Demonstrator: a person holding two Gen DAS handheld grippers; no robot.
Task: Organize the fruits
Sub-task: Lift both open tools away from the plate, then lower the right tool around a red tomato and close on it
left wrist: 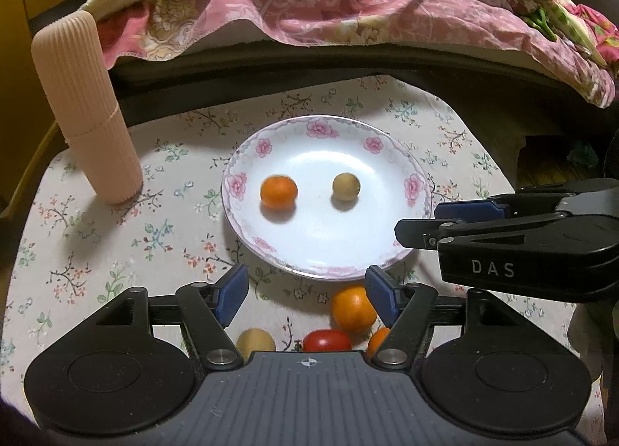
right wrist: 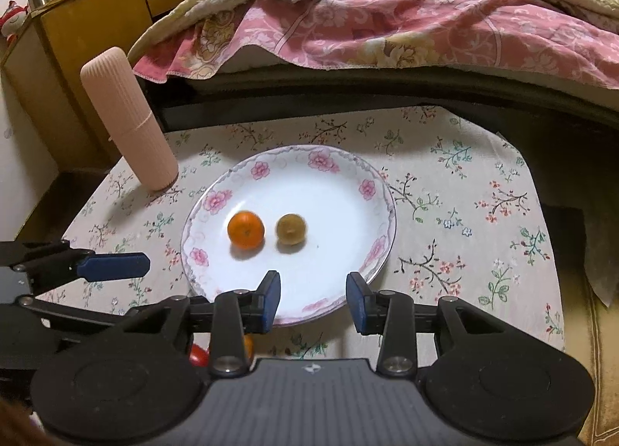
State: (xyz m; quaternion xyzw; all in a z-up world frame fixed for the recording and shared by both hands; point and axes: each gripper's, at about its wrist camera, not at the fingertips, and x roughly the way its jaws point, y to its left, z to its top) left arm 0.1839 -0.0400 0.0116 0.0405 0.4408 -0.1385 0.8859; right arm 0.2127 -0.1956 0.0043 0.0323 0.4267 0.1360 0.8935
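Floral tablecloth point(right wrist: 445, 159) — pink quilt point(right wrist: 387, 20) behind.

A floral tablecloth point(right wrist: 445, 182) covering a small table, a bed point(right wrist: 387, 74) running along its far edge, a pink floral quilt point(right wrist: 387, 28) spilling over the bed's side, a yellow wooden cabinet point(right wrist: 89, 24) standing at left, warm indoor light falling across everything

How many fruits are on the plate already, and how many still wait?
Two sit on the plate: an orange and a brown fruit. Both grippers, left and right, are open and empty. At least four wait on the cloth, among them a tomato.
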